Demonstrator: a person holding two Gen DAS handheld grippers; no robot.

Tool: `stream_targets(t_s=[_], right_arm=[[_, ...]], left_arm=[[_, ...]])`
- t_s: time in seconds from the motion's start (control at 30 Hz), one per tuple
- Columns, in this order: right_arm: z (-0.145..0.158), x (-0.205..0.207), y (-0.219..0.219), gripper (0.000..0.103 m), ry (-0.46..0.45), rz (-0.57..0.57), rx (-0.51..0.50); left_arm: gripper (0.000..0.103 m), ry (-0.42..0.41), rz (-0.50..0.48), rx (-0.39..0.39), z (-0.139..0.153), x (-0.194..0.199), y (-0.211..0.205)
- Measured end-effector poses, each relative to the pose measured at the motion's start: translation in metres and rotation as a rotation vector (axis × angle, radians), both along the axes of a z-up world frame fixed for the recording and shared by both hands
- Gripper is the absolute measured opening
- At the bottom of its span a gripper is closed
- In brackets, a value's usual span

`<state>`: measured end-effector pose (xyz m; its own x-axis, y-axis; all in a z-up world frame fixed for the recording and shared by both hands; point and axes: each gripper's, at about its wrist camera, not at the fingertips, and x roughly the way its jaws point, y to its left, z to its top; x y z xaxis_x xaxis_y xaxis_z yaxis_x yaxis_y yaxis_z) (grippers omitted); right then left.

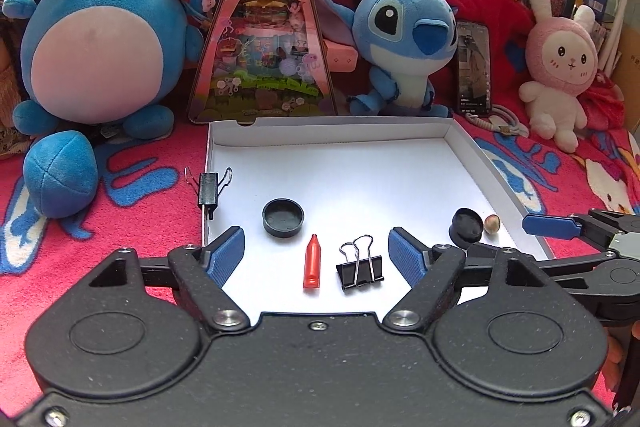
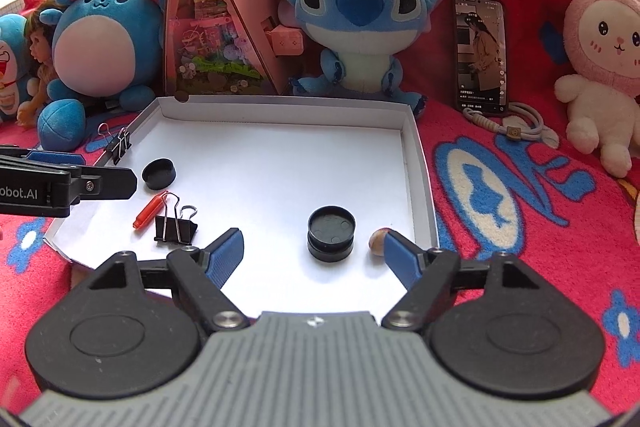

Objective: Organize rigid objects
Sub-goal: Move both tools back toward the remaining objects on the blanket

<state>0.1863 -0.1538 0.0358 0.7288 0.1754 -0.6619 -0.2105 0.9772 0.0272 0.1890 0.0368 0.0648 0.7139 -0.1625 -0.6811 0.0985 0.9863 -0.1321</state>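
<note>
A fuzzy red cartoon-print blanket (image 2: pixel 520 187) covers the surface, with bookshelves behind. On it lies a shallow white cardboard tray (image 2: pixel 416 155) holding my things: two black round caps stacked (image 2: pixel 331 233) near its right wall, a small tan bead (image 2: pixel 376 241), perhaps wooden, just beside them, a single black cap (image 1: pixel 283 217) lying hollow side up, a glossy red crayon-shaped piece (image 1: pixel 312 263) and a black binder clip (image 1: pixel 360 267) with wire handles. A second binder clip (image 1: pixel 208 189) grips the tray's left edge. My left gripper (image 1: pixel 316 255) stands wide apart, empty, the crayon piece and clip between its blue ribbed pads. My right gripper (image 2: pixel 314 257) gapes too, holding nothing. Plush toys line the back: a round blue mouse (image 1: pixel 100 39), Stitch (image 2: pixel 360 23), a pink rabbit (image 1: pixel 560 67), plus a phone (image 2: pixel 480 55).
</note>
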Motion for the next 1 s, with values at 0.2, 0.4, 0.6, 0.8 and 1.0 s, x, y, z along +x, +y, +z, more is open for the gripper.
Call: stream_targets(t_s=[0.2, 0.4, 0.6, 0.8, 1.0], right_arm=[[0.003, -0.017, -0.001, 0.088, -0.027, 0.012, 0.004], [0.005, -0.038, -0.003, 0.091, -0.068, 0.029, -0.013], [0.004, -0.057, -0.01, 0.093, -0.1, 0.039, -0.019], [0.002, -0.075, -0.015, 0.096, -0.134, 0.054, -0.039], [-0.002, -0.091, -0.016, 0.099, -0.159, 0.069, -0.061]], left_arm=[[0.079, -0.031, -0.033, -0.012, 0.002, -0.024, -0.013], [0.079, -0.043, -0.063, -0.03, 0.0, -0.044, -0.026], [0.079, -0.044, -0.079, -0.05, -0.006, -0.065, -0.032], [0.08, -0.063, -0.083, -0.035, -0.006, -0.082, -0.035], [0.08, -0.063, -0.073, -0.013, -0.011, -0.099, -0.032]])
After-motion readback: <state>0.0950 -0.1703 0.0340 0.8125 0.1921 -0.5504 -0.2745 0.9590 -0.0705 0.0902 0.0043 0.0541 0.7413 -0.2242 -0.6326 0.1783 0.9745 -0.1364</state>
